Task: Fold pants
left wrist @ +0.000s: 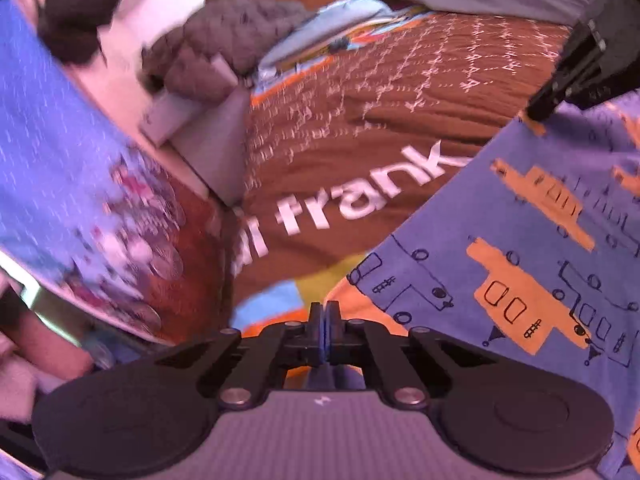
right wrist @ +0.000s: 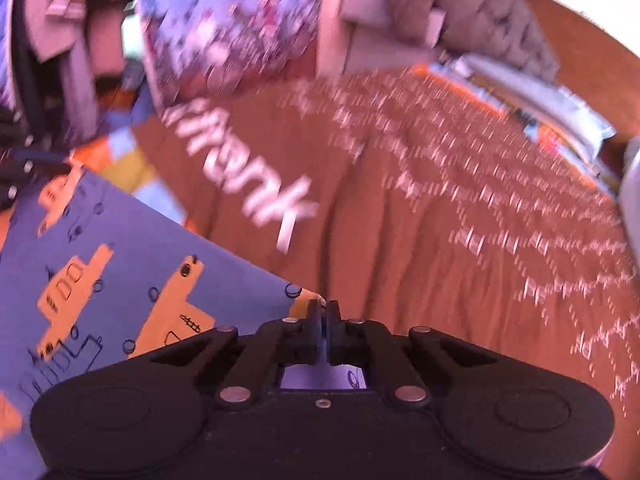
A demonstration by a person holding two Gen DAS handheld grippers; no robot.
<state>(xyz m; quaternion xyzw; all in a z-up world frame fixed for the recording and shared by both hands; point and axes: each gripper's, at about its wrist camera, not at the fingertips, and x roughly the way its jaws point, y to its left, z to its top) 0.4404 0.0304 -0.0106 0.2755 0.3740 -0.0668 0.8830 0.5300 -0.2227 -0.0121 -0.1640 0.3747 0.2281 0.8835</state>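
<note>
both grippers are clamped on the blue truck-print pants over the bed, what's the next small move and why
Probably carry the held edge forward and lower it onto the brown bedspread. The left gripper and right gripper are each shut on the pants, which hang lifted and stretched between them, not yet laid down.

Blue cotton pants with orange truck print and dark outline drawings (left wrist: 532, 248) held up, stretched taut in flat sheet above bed. Straight upper edge runs diagonally. Fabric edge pinched at both ends. Same pants (right wrist: 104, 272) fill lower left of right wrist view, corner ending at claw tips. Print sharp, surroundings motion-blurred.
</note>
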